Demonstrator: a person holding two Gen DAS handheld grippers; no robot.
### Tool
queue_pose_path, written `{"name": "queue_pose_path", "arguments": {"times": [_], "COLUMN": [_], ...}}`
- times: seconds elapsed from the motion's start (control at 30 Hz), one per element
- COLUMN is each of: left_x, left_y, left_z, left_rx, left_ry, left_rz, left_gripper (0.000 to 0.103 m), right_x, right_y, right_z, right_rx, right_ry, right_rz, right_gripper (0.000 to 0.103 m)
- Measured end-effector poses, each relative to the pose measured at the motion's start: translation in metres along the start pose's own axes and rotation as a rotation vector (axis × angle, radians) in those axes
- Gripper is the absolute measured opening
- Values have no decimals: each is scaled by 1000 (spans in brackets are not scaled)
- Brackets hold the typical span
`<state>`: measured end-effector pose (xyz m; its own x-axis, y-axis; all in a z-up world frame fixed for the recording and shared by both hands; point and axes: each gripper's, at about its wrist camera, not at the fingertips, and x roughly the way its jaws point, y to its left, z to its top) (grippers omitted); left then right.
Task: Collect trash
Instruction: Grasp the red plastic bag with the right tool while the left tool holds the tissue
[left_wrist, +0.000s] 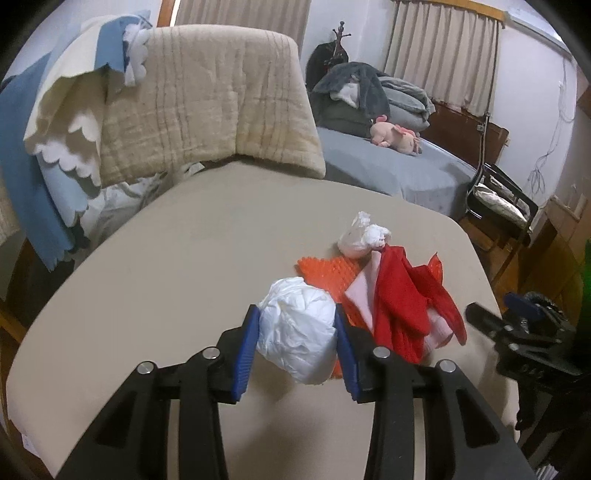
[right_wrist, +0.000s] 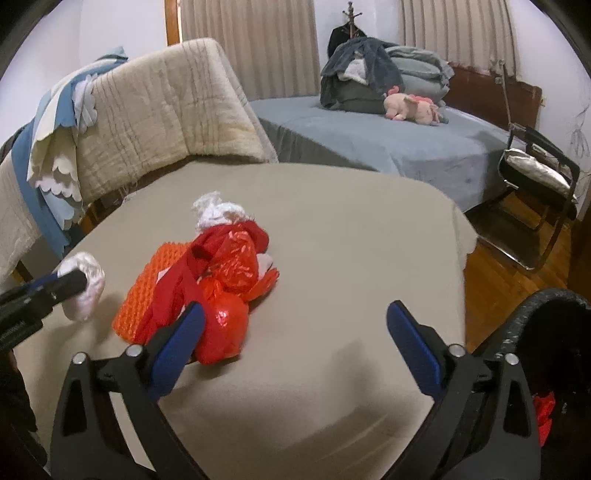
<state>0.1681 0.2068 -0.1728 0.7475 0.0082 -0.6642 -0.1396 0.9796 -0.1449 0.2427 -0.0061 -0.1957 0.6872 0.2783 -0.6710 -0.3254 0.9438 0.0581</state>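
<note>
Crumpled white wad pinched between the blue pads of the left gripper, at the near left of the trash cluster on the beige table; whether lifted clear of the surface cannot be told. Same wad seen from the right wrist view at the far left, just beside the orange bumpy sheet.

Right gripper spread wide, nothing between its pads; left pad touching or just in front of the red plastic bag, which of the two cannot be told.

Trash count on the table: white wads, two (one gripped, one smaller at the far side of the cluster); orange bumpy sheets, one; red plastic bags, one; red cloth pieces, one visible mass, partly over a pale pink sheet.

Cluster grouped near the table's middle, items touching or overlapping. Open beige surface to the left of the cluster, in front of it and to the right, up to the rounded right edge. Far left table edge close to a quilt-draped chair back.

Black bin rim just past the near right table corner, beside the right gripper; one red scrap visible inside.

Beyond the table: one bed with one pink plush toy, one folding chair.
</note>
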Motion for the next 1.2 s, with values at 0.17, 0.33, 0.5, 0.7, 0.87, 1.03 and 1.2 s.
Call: {"name": "queue_pose_path", "arguments": {"times": [0.17, 0.33, 0.5, 0.7, 0.87, 1.03, 1.2], "left_x": [4, 6, 6, 5, 0, -6, -14], "left_y": [-4, -4, -3, -3, -4, -12, -25], "left_z": [2, 2, 2, 2, 4, 7, 9], "left_rx": [12, 6, 4, 6, 11, 18, 33], "left_ry": [1, 6, 8, 6, -3, -16, -29], "left_rz": [-3, -2, -1, 0, 3, -3, -22], "left_gripper": [40, 40, 40, 40, 40, 40, 40], "right_x": [14, 20, 26, 31, 21, 2, -18], "right_y": [8, 17, 25, 40, 36, 24, 9], "right_z": [-1, 2, 2, -5, 0, 6, 10], "right_rx": [-18, -38, -24, -47, -42, -31, -9], "right_ry": [49, 63, 103, 157, 133, 101, 70], "right_rz": [29, 72, 141, 204, 196, 180, 164], "right_gripper": [82, 75, 59, 31, 30, 30, 30]}}
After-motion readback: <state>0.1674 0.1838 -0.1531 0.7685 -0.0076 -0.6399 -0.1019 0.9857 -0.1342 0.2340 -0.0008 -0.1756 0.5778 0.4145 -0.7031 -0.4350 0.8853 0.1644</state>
